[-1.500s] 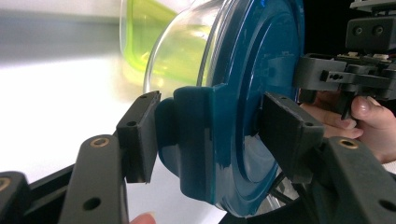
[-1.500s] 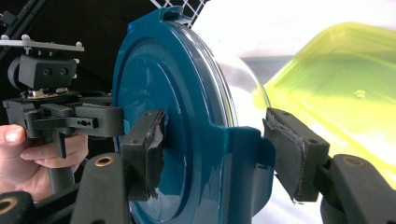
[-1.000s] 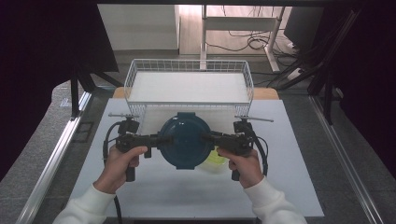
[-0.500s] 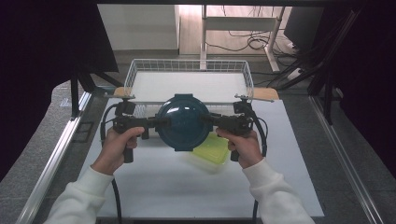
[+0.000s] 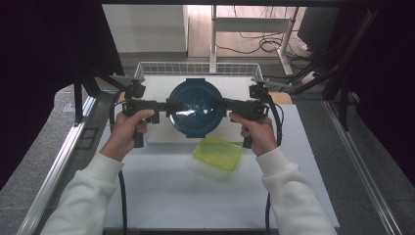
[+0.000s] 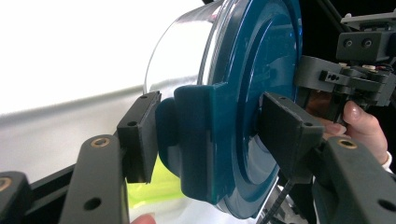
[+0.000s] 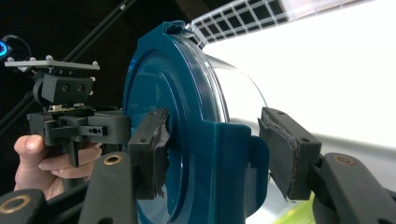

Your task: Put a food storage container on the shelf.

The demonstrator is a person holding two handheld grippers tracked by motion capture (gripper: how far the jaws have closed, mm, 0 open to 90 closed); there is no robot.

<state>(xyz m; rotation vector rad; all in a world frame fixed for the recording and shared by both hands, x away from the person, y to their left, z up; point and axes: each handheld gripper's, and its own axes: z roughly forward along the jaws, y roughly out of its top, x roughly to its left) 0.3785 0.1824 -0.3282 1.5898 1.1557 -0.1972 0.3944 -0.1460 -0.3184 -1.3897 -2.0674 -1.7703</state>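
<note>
Your left hand-held gripper (image 5: 169,107) is clamped on the left tab of the blue lidded container (image 5: 195,107); your right hand-held gripper (image 5: 220,103) grips the opposite tab. The container is lifted off the bench (image 5: 161,196), in front of the wire basket (image 5: 147,70). A green tub (image 5: 218,154) sits on the bench below.
</note>
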